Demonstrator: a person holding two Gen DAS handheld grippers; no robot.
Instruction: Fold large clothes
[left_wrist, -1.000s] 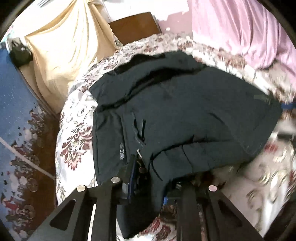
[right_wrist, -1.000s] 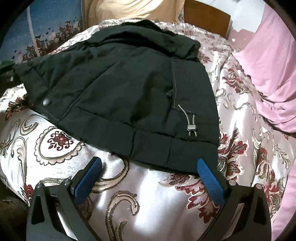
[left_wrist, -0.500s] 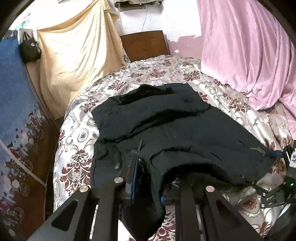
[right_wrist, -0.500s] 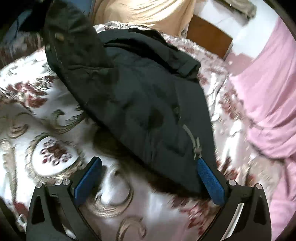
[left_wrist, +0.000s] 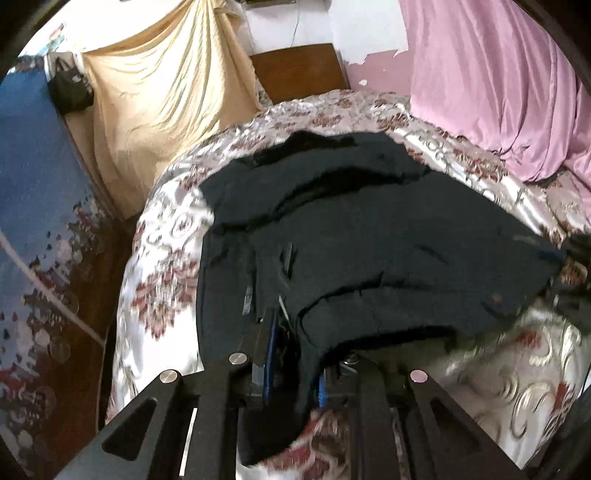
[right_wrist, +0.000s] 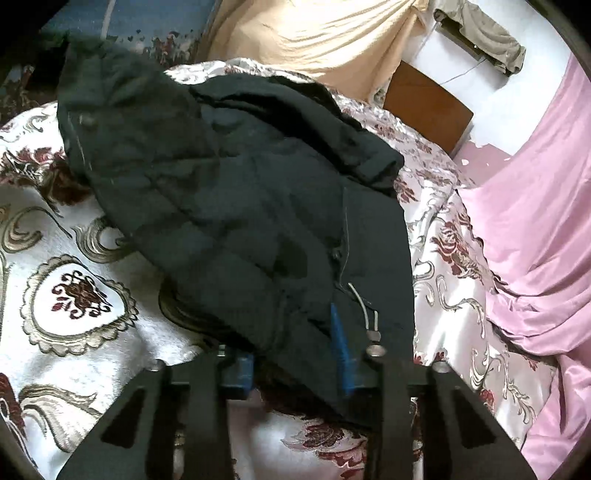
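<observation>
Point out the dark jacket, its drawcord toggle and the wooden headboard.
dark jacket (right_wrist: 240, 206): right wrist view, quilted back panel.
drawcord toggle (right_wrist: 373, 335): right wrist view, stopper near hem.
wooden headboard (left_wrist: 301, 72): left wrist view, panel centre.

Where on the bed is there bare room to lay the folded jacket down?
Bare bedspread lies left of the jacket in the right wrist view, and a strip runs between the jacket and the pink cloth. The middle is covered by the jacket.
</observation>
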